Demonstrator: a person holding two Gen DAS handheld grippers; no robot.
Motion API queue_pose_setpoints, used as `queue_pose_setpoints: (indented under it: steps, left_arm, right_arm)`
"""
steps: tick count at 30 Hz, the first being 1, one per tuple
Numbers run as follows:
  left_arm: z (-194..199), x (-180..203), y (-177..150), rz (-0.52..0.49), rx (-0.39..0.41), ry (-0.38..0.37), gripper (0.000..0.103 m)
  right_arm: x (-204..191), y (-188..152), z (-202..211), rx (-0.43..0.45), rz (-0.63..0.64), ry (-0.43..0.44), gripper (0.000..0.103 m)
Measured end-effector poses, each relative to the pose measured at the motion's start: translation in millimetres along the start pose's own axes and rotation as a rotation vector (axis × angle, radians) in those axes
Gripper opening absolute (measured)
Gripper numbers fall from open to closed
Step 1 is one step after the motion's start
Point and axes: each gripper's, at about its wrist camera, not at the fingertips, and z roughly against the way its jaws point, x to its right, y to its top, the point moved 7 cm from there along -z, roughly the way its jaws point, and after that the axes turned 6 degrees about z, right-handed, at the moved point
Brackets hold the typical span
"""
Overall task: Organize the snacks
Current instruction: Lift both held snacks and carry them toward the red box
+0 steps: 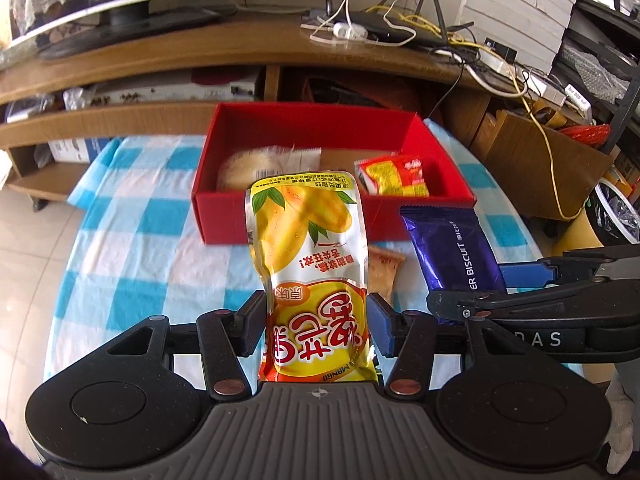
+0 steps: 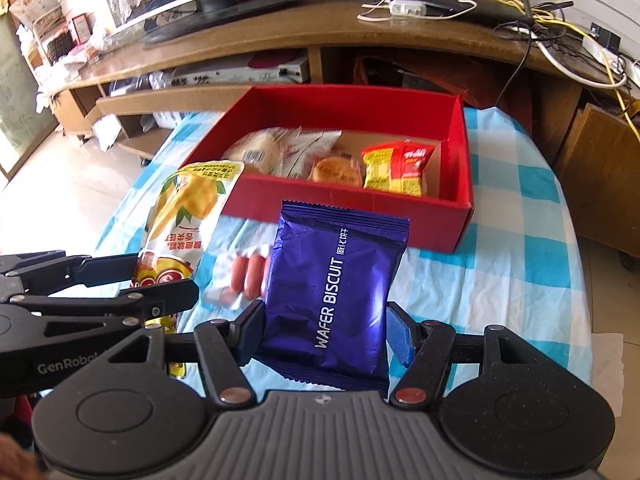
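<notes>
— Two packets up. Left wrist view: left gripper (image 1: 316,322) clamps the mango pouch (image 1: 308,256), long axis pointing at the red box (image 1: 280,216) straight ahead.

— Right wrist view: right gripper (image 2: 326,330) pinches the wafer biscuit packet (image 2: 336,292); box just beyond, slightly right.
</notes>
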Motion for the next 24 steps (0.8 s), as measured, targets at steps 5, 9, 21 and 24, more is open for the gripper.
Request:
queue_pose_setpoints:
  steps: [5,9,21,24]
  left_arm:
    - [-1,6,17,-0.021,0.030,-0.003,0.060]
    - [-3,11,30,-0.030,0.053,-0.011,0.060]
    - [-15,17,63,-0.045,0.097,-0.008,0.059]
    - [-19,17,71,-0.048,0.103,-0.008,0.059]
  right_arm:
    - [9,14,4,0.029,-0.026,-0.012,0.066]
    - [16,26,5,0.049,-0.044,-0.025,0.066]
    - [32,60,-3,0.078,-0.086,-0.050,0.066]
    - [36,67,-7,0.081,-0.100,-0.053,0.066]
